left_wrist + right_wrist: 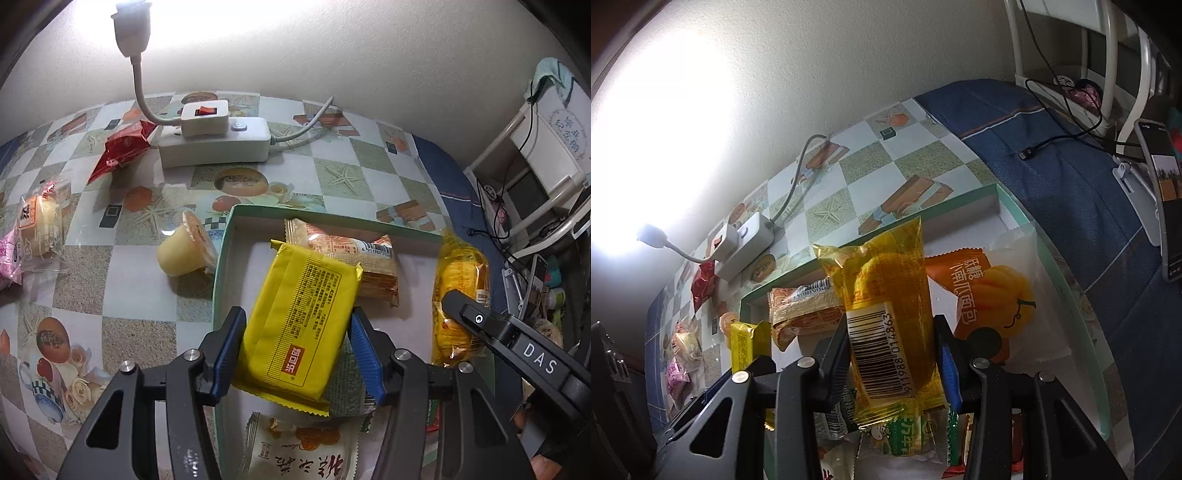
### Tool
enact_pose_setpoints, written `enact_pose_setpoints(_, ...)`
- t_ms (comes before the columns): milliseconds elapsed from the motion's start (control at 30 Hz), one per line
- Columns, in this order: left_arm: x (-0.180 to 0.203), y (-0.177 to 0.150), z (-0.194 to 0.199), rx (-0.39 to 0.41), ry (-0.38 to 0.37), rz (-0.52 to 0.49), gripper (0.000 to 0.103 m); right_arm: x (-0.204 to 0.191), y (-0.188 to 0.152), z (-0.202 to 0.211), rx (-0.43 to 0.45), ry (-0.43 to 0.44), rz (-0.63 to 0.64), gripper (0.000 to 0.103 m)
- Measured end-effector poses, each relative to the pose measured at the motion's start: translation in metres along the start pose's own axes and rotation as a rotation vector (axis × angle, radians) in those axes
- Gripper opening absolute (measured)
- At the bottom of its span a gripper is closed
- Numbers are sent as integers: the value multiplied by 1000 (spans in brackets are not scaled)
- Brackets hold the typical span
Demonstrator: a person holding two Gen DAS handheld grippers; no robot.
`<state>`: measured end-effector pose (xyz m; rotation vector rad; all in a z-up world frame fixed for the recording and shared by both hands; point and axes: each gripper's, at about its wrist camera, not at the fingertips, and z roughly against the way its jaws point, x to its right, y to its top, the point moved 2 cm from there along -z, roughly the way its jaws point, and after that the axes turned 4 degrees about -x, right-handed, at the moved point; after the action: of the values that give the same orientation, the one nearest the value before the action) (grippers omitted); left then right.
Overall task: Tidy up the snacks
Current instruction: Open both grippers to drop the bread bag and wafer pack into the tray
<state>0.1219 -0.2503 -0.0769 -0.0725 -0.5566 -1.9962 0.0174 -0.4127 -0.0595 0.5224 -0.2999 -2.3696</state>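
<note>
My left gripper (297, 325) is shut on a yellow snack packet (299, 321), held above the green-rimmed box (221, 266). Inside the box lie an orange-printed packet (354, 254) and, nearer me, a white pastry bag (299, 454). My right gripper (892, 350) is shut on a clear amber-wrapped bun (886, 295) with a barcode, also over the box (1067, 284). That bun (460, 291) and the right gripper's arm show at the right of the left wrist view. A white pumpkin-bread bag (993, 291) lies in the box behind it. The left hand's yellow packet (748, 345) shows at the left.
Loose on the patterned tablecloth sit a jelly cup (184, 247), a red packet (122, 147), a clear-wrapped cake (40, 225) and a pink packet (7, 258). A white power strip (214, 138) with a bright gooseneck lamp (131, 26) stands at the back. A blue cloth (1071, 177) and a phone (1165, 199) lie to the right.
</note>
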Motion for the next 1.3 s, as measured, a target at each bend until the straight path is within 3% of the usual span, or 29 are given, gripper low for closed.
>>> enact_pose_setpoints(467, 5, -7, -14, -53, -52, 1, 58, 1, -2, -5, -8, -5, 0, 45)
enact_pose_setpoints(967, -4, -3, -14, -43, -8, 18, 60, -2, -3, -13, -23, -4, 19, 46)
enact_pose_setpoints(1167, -1, -1, -11, -31, 1, 6, 68, -3, -3, -14, -27, -12, 30, 46)
enact_pose_setpoints(1300, -3, 1, -9, -31, 7, 11, 70, -5, -4, -16, -33, -15, 33, 57)
